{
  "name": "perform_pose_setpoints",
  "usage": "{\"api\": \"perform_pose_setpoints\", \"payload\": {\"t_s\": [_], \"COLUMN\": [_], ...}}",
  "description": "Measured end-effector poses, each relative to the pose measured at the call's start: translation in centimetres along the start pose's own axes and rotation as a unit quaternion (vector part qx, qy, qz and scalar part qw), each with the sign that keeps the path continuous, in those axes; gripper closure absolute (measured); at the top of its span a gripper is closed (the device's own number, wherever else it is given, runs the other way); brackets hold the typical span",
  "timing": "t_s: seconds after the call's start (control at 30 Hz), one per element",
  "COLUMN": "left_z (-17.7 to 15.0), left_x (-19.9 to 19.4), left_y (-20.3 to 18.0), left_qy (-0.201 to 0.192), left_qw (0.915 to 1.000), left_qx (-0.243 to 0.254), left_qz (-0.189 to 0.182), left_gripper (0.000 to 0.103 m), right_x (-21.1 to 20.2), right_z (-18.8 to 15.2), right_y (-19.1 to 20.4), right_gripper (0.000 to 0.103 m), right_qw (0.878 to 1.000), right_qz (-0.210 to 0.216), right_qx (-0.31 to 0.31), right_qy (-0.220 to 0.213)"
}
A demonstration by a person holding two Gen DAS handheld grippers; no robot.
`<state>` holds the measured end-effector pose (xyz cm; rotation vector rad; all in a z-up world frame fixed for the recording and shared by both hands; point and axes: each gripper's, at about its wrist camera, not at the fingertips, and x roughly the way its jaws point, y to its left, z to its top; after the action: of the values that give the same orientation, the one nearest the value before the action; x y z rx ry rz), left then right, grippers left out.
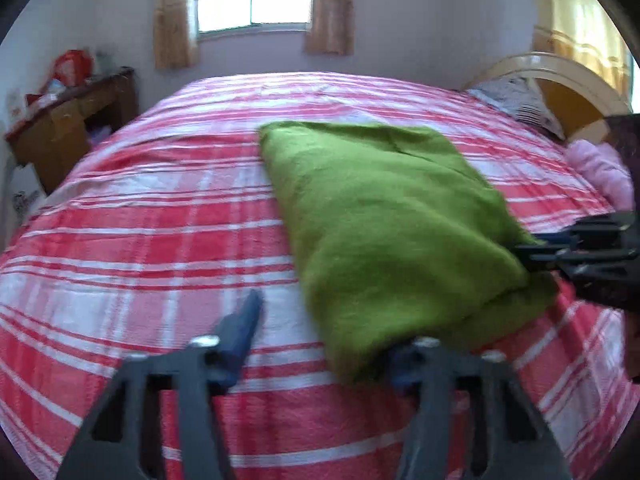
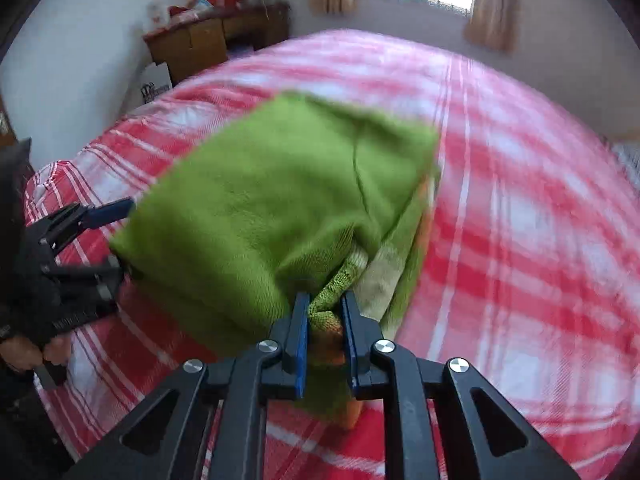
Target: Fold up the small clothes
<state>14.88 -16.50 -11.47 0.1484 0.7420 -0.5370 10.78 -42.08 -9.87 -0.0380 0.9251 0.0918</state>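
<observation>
Green knitted cloth, a folded garment [image 2: 256, 208], lay on the red-and-white checked bed cover [image 2: 520, 240], stretched between the two tools. The right gripper [image 2: 325, 320] had its blue-padded fingers [image 2: 301, 336] drawn nearly together on a bunched corner of the garment, with green knit and a scrap of orange fabric pinched between them. The left gripper [image 1: 320, 344] sat at the garment's other near corner: its fingers stood partly apart, one blue finger [image 1: 244, 332] out over bare cover, the other hidden under the green edge, so whether they pressed on the cloth could not be told. Beyond the fingers the garment ran away toward a window with beige curtains [image 1: 172, 12]; a wooden cabinet [image 1: 68, 120] stood off the bed's far left.
</observation>
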Motion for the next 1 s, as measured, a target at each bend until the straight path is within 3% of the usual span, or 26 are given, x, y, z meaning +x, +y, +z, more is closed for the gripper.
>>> {"api": "perform_pose_setpoints", "payload": {"t_s": [0.13,0.27,0.4,0.5,0.6,0.67,0.77,0.87,1.0], "left_z": [0.3,0.7,-0.7,-1.4,-1.5,-1.5,-0.6,2.2,5.6], "left_x": [-0.9,-1.9,-1.2,-1.1,-2.0,-3.3,-5.1,-4.7,-1.8], "left_y": [-1.7,0.2,0.2,0.1,0.0,0.9,2.8,3.7,3.0], "left_qy": [-0.022,-0.03,-0.013,-0.004,-0.003,-0.002,-0.022,-0.059,-0.072], "left_qw": [0.9987,0.999,0.9995,0.9997,0.9993,0.9988,0.9974,0.9971,0.996], "left_qx": [0.043,0.01,0.012,0.012,0.035,0.034,-0.001,-0.029,-0.054], "left_qz": [0.014,-0.032,-0.025,-0.021,-0.013,-0.037,-0.069,-0.039,-0.003], "left_gripper": [0.079,0.081,0.083,0.083,0.077,0.073,0.062,0.057,0.057], "right_x": [-2.2,-5.6,-3.1,-2.3,-2.2,-3.5,-7.0,-8.8,-7.3], "right_z": [-0.6,-2.6,-5.0,-6.8,-7.5,-7.4,-5.8,-3.1,1.6], "right_y": [-1.6,-6.0,-6.1,-6.9,-7.1,-6.8,-5.9,-4.8,-2.0], "right_gripper": [0.091,0.092,0.099,0.099,0.101,0.101,0.1,0.1,0.1], "right_qw": [0.997,0.971,0.968,0.96,0.961,0.97,0.977,0.975,0.978], "right_qz": [0.017,0.094,0.091,0.081,0.065,0.038,-0.004,0.016,0.022], "right_qx": [0.069,0.197,0.228,0.262,0.262,0.236,0.184,0.161,0.121], "right_qy": [-0.036,-0.097,-0.052,-0.057,-0.051,-0.053,-0.109,-0.154,-0.169]}}
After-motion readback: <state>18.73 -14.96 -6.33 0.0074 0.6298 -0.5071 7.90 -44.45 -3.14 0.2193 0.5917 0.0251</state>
